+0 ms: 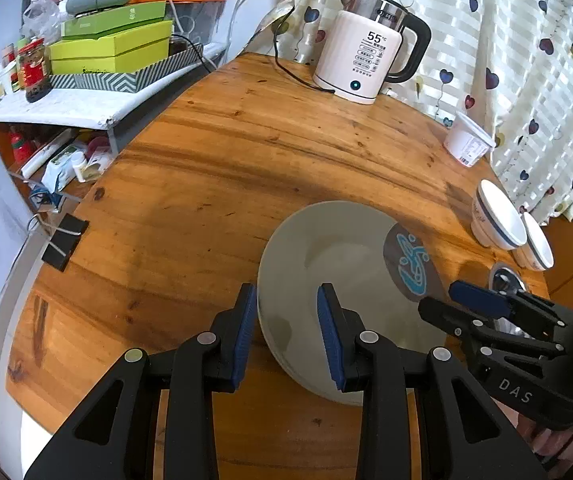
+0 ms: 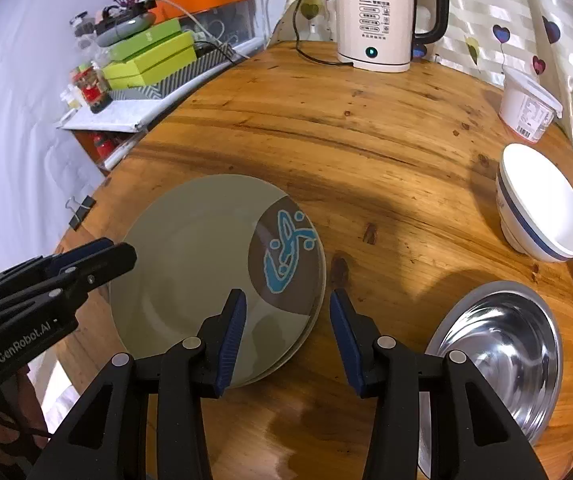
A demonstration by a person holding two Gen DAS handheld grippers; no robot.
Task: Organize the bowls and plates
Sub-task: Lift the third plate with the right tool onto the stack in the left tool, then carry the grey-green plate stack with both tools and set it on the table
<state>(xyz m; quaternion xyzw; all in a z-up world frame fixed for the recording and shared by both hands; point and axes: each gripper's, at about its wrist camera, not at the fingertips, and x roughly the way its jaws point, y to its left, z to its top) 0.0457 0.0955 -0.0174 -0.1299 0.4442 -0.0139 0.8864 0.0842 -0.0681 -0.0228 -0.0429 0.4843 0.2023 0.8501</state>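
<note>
A grey-green plate (image 2: 190, 268) with a brown patch and blue fish drawing lies on the round wooden table (image 2: 366, 140), apparently stacked on another plate. It also shows in the left wrist view (image 1: 338, 264). My left gripper (image 1: 286, 332) is open, its jaws either side of the plate's left rim. My right gripper (image 2: 284, 336) is open and empty, over the plate's right rim. A steel bowl (image 2: 506, 356) sits at the right. Two white bowls with blue rims (image 2: 538, 208) stand on edge at the far right.
A white electric kettle (image 2: 374, 16) with its cord stands at the table's back. A white tub (image 2: 528, 104) sits back right by the curtain. A cluttered shelf with green boxes (image 2: 150, 60) is to the left. A binder clip (image 1: 64, 242) grips the table's left edge.
</note>
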